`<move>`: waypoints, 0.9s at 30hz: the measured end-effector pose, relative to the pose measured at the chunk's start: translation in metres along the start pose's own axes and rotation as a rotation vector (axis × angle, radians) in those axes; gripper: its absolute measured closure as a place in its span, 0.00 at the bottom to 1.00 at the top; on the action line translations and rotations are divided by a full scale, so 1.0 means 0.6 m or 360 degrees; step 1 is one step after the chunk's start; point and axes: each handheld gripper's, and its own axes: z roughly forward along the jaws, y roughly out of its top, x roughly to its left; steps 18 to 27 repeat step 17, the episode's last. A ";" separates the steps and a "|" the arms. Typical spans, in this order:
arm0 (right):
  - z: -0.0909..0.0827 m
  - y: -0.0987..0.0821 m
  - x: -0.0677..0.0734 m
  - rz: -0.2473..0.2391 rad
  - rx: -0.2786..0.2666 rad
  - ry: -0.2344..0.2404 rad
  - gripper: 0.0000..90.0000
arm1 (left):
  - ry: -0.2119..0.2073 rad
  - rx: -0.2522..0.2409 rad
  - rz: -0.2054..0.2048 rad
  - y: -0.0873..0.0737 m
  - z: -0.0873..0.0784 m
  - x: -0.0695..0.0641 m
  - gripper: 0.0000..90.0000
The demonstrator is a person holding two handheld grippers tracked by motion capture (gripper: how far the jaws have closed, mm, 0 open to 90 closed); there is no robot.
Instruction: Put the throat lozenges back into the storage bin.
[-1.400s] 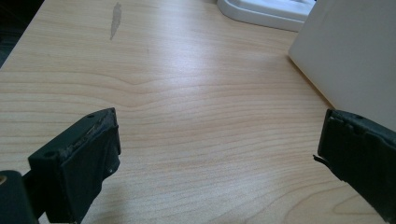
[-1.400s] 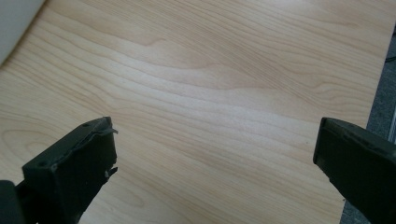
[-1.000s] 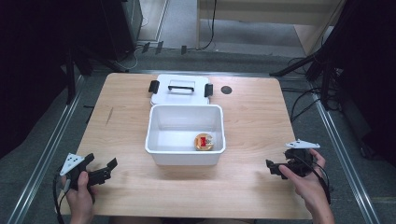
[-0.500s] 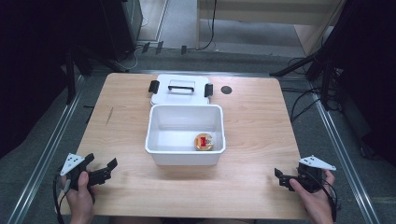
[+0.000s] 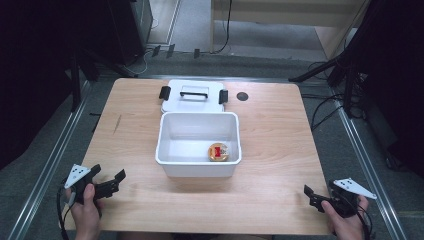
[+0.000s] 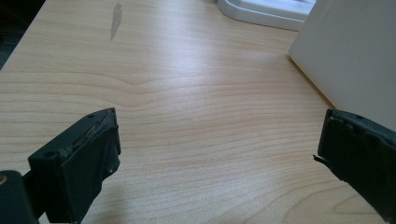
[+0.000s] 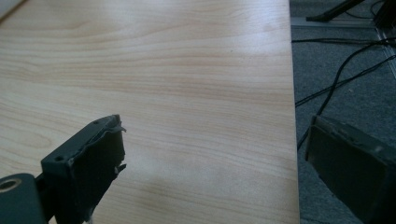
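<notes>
My right tongs [image 5: 316, 194] have retreated to the pale wooden bench [image 5: 280, 150] corner; both tongs released, empty; left tongs [image 5: 111, 183] unmoved; white plastic tub [image 5: 198, 172] appears finished with.

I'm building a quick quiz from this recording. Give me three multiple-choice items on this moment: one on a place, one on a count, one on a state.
1. Where does the lid lie?
A. Behind the white bin
B. On the bin
C. On the floor

2. How many things are in the bin?
A. None
B. One
C. Three

3. How are the left gripper's jaws?
A. Shut
B. Shut on the lid
C. Open

Key: A, it lies flat on the table beyond the bin; B, one round snack pack sits inside; C, bare tabletop shows between the jaws.
</notes>
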 end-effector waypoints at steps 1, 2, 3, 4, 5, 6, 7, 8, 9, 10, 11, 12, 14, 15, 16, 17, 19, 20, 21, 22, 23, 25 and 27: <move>-0.002 -0.002 -0.002 0.0017 -0.0023 0.0008 0.06 | -0.0001 0.0000 0.0000 0.000 0.000 0.000 0.00; -0.003 -0.005 -0.004 0.0039 -0.0049 0.0019 0.06 | -0.0005 0.0002 0.0000 0.000 0.000 0.000 0.00; -0.004 -0.007 -0.006 0.0074 -0.0067 0.0028 0.07 | -0.0007 0.0003 0.0000 0.000 0.000 0.000 0.00; -0.005 -0.008 -0.009 0.0103 -0.0079 0.0045 0.07 | -0.0007 0.0003 -0.0001 0.000 0.000 0.001 0.00; -0.006 -0.008 -0.011 0.0123 -0.0090 0.0054 0.07 | -0.0008 0.0006 -0.0002 0.000 0.000 0.001 0.00; -0.006 -0.008 -0.013 0.0137 -0.0091 0.0063 0.07 | -0.0008 0.0004 -0.0002 0.000 0.000 0.001 0.00; -0.006 -0.008 -0.015 0.0151 -0.0083 0.0065 0.07 | -0.0008 0.0004 -0.0002 0.000 0.000 0.001 0.00; -0.005 -0.008 -0.016 0.0168 -0.0074 0.0068 0.07 | -0.0009 0.0006 -0.0003 0.000 0.000 0.001 0.00; -0.005 -0.009 -0.017 0.0186 -0.0060 0.0065 0.07 | -0.0009 0.0005 -0.0005 0.000 0.000 0.001 0.00; -0.005 -0.009 -0.018 0.0192 -0.0054 0.0063 0.07 | -0.0007 0.0005 -0.0006 0.000 -0.001 0.001 0.00; -0.005 -0.009 -0.017 0.0193 -0.0049 0.0057 0.08 | -0.0005 0.0005 -0.0002 0.000 -0.001 0.001 0.00; -0.004 -0.009 -0.015 0.0176 -0.0039 0.0049 0.08 | -0.0005 0.0005 -0.0002 0.000 -0.001 0.001 0.00; -0.003 -0.009 -0.008 0.0133 -0.0020 0.0026 0.09 | -0.0004 0.0007 -0.0001 0.000 -0.001 0.001 0.00; -0.002 -0.009 -0.005 0.0115 -0.0003 0.0018 0.09 | -0.0002 0.0001 -0.0006 0.000 0.000 0.000 0.00; 0.000 -0.008 -0.001 0.0091 0.0010 0.0010 0.09 | -0.0003 0.0002 -0.0004 0.000 -0.001 0.000 0.00; 0.001 -0.008 0.002 0.0071 0.0022 0.0004 0.10 | -0.0001 0.0001 -0.0003 0.000 0.000 0.000 0.00; 0.001 -0.008 0.002 0.0071 0.0022 0.0004 0.10 | -0.0001 0.0001 -0.0003 0.000 0.000 0.000 0.00; 0.001 -0.008 0.002 0.0071 0.0022 0.0004 0.10 | -0.0001 0.0001 -0.0003 0.000 0.000 0.000 0.00; 0.001 -0.008 0.002 0.0071 0.0022 0.0004 0.10 | -0.0001 0.0001 -0.0003 0.000 0.000 0.000 0.00; 0.001 -0.008 0.002 0.0071 0.0022 0.0004 0.10 | -0.0001 0.0001 -0.0003 0.000 0.000 0.000 0.00; 0.001 -0.008 0.002 0.0071 0.0022 0.0004 0.10 | -0.0001 0.0001 -0.0003 0.000 0.000 0.000 0.00; 0.001 -0.008 0.002 0.0071 0.0022 0.0004 0.10 | -0.0001 0.0001 -0.0003 0.000 0.000 0.000 0.00; 0.001 -0.008 0.002 0.0071 0.0022 0.0004 0.10 | -0.0001 0.0001 -0.0003 0.000 0.000 0.000 0.00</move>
